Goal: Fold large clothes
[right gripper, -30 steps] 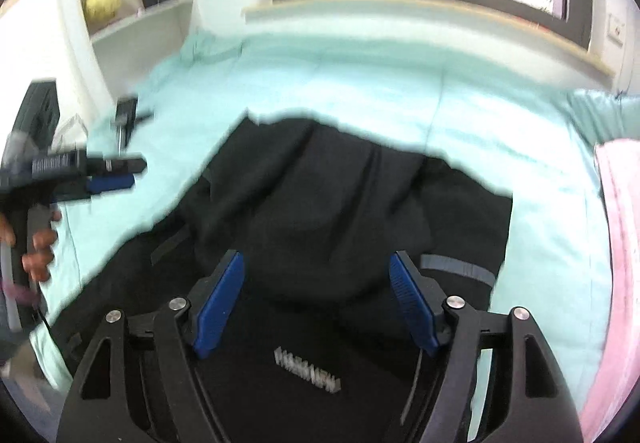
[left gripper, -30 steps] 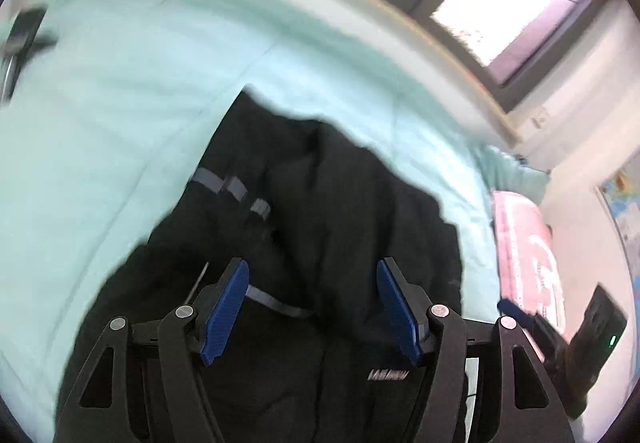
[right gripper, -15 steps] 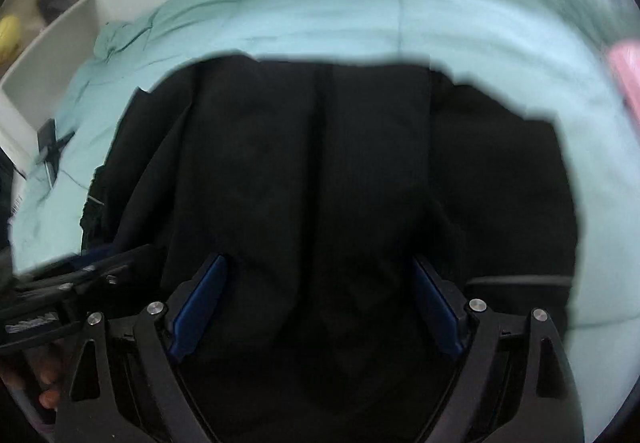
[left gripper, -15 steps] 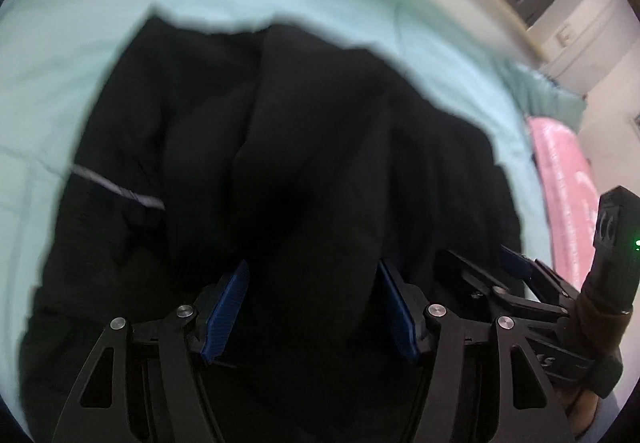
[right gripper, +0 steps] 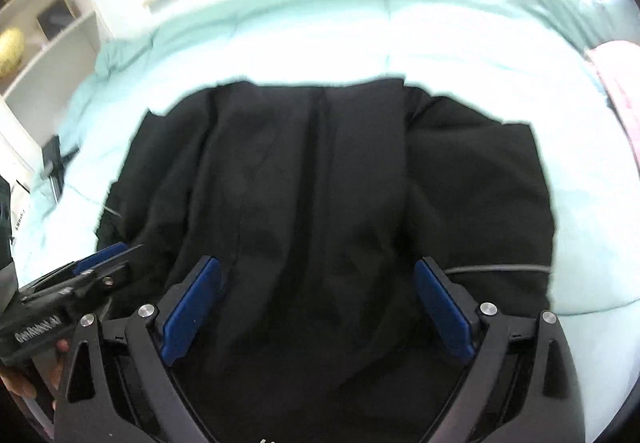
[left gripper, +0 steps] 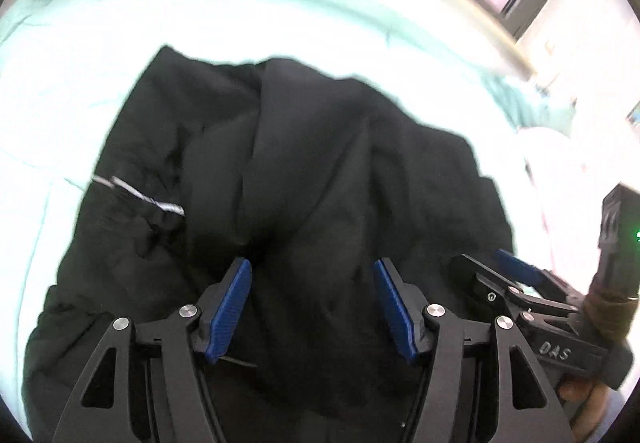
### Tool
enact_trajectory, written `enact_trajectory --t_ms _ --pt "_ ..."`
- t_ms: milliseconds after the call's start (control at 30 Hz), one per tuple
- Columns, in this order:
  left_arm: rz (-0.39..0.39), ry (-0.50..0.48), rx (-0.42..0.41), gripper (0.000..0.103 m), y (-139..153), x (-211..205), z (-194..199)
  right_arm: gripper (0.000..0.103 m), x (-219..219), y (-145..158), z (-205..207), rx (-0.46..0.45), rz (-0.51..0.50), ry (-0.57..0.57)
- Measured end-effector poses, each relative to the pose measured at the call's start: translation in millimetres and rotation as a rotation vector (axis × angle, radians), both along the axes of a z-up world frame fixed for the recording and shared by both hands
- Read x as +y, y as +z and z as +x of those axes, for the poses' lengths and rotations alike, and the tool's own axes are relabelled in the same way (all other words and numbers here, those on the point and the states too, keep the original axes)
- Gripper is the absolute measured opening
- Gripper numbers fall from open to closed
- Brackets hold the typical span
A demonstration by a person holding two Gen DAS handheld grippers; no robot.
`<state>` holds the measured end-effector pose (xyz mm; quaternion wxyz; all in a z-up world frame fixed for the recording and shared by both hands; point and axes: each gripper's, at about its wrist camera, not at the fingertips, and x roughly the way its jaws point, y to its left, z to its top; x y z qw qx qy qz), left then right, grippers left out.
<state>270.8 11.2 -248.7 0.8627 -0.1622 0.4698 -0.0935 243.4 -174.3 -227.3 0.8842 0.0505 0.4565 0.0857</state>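
While black jacket (right gripper: 320, 183) lies bunched, right gripper (right gripper: 318, 303) gapes above

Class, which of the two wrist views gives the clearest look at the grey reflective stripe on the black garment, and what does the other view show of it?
The left wrist view. There the grey reflective stripe lies bright and broad on the black garment, well clear of the gripper. The right wrist view shows only a thin grey line at the garment's right edge, beside one finger.
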Motion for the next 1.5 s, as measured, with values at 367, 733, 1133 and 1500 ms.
enact_trajectory --t_ms 367,733,1133,1500 --pt "0.105 0.009 0.129 0.067 -58 -3 -5 0.100 9 -48 -7 0.153 -0.043 0.081" --pt "0.008 0.032 -0.061 0.065 11 5 2 0.099 0 37 6 -0.041 -0.010 0.027" --pt "0.210 -0.066 0.088 0.063 -44 -19 55 0.096 9 -31 51 0.101 -0.138 -0.125" --pt "0.053 0.002 0.059 0.063 40 43 -50 0.095 -35 86 -94 0.006 -0.116 -0.107"
